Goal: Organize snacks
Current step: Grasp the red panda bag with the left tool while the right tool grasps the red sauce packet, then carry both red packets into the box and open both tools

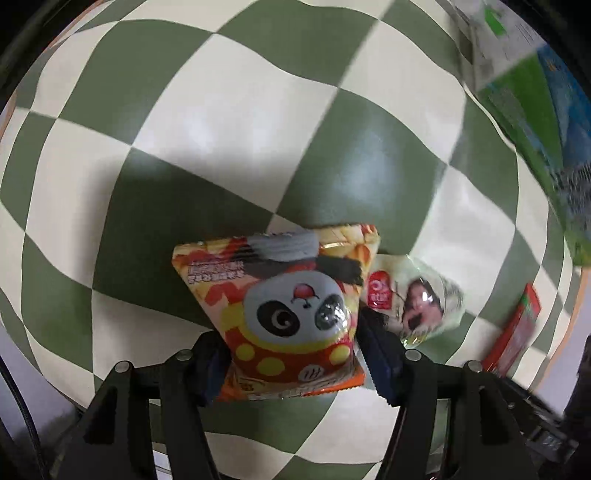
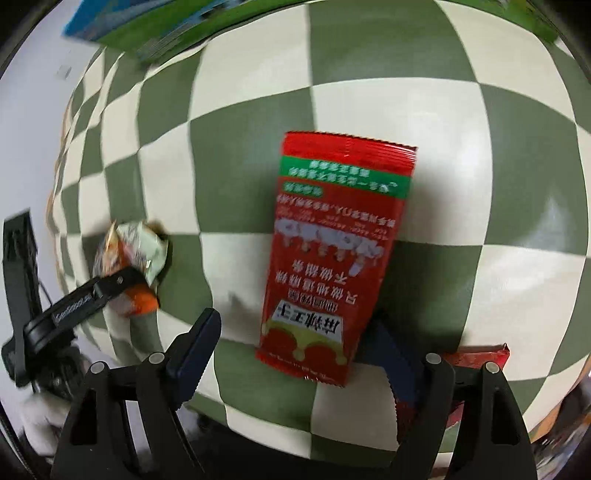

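Green-and-cream checks cover the desk (image 1: 258, 110). Our left hand-held gripper (image 1: 291, 354) pinches the panda snack bag (image 1: 291, 310) at its sides, presumably to carry it to be sorted; a pale packet (image 1: 413, 299) lies just beside. Our right hand-held gripper (image 2: 295, 354) stands wide around the red sachet (image 2: 332, 251), lying flat, pads clear. We see no container we can be sure of, only a green-blue box (image 2: 122, 26) at the edge.
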Motion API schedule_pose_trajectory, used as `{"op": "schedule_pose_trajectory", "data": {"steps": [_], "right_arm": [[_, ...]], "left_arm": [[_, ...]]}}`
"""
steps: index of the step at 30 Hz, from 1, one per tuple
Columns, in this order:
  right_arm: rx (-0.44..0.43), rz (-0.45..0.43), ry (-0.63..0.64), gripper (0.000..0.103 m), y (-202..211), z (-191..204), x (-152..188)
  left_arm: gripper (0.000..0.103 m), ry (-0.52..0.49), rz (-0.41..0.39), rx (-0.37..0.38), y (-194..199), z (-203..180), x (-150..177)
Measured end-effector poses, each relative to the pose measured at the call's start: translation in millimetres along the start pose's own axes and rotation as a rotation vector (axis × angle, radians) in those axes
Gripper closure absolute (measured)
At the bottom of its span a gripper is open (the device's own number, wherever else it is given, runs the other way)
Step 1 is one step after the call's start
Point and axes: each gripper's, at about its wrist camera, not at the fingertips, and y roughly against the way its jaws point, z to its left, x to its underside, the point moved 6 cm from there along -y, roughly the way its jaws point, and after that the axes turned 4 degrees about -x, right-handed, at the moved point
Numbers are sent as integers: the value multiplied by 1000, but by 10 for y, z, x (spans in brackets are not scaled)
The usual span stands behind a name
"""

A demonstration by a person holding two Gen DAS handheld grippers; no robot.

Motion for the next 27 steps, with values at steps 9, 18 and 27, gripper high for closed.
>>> {"op": "schedule_pose_trajectory", "data": {"steps": [9,18,27], "right_arm": [[144,-120,-3,51,-18,0,169],[-6,-140,18,55,350,17,333],[-163,-282,101,56,1452,386,-138]], "left_arm": [[59,-85,-92,-77,150,109,-5],[59,-110,-121,1,557,-30,83],[59,-207,-287,166,1607,-711,-259]]}}
